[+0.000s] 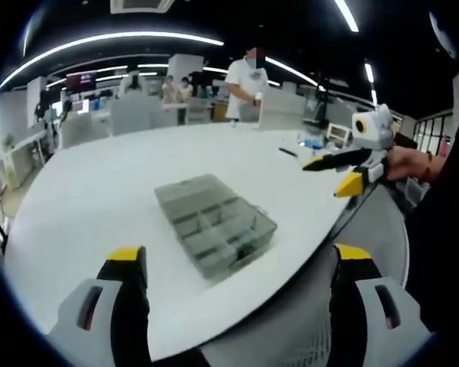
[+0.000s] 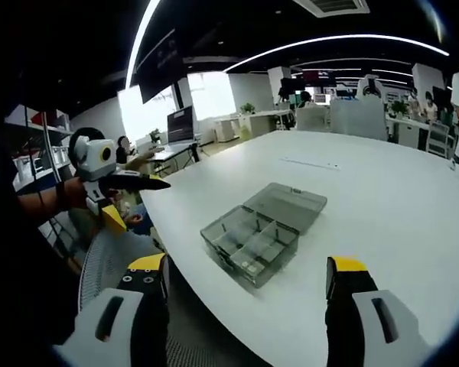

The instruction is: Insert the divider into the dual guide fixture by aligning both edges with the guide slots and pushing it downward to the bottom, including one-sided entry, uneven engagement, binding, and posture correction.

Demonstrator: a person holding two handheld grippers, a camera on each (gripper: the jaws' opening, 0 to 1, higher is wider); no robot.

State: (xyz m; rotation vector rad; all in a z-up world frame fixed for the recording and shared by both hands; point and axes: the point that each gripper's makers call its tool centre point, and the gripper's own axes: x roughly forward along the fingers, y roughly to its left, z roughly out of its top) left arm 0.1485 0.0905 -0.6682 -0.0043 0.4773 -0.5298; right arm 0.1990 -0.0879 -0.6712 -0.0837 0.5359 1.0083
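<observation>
1. Left gripper view: left gripper [image 1: 237, 264] sits nearest, yellow-tipped jaws spread wide, nothing between them, hovering off the near edge of the white counter [image 1: 99, 191].
2. Clear plastic fixture box [image 1: 214, 223] lies on the counter just inside that edge, ahead of the jaws and untouched. Lid is folded open flat behind the tray. Tray is split into compartments by dividers; whether any one of them is loose or seated, cannot tell.
3. Right gripper [image 1: 344, 172] comes in from the right, held by a hand [image 1: 413, 162] above the counter edge, well apart from the box. Its jaws are apart, holding nothing.
4. Person in a white top [image 1: 245, 80] stands at the counter's far side.
5. Right gripper view: right gripper [image 2: 249, 267] is closest, jaws wide open and empty, over the counter [image 2: 382, 191] edge.
6. Fixture box [image 2: 264, 229] sits near the edge between and beyond the jaws, no contact, lid open toward the far side.
7. Left gripper [image 2: 130, 200] shows at left, off the counter, jaws parted and empty.
8. Mesh chair [image 2: 111, 260] is below the left gripper, beside the counter.
</observation>
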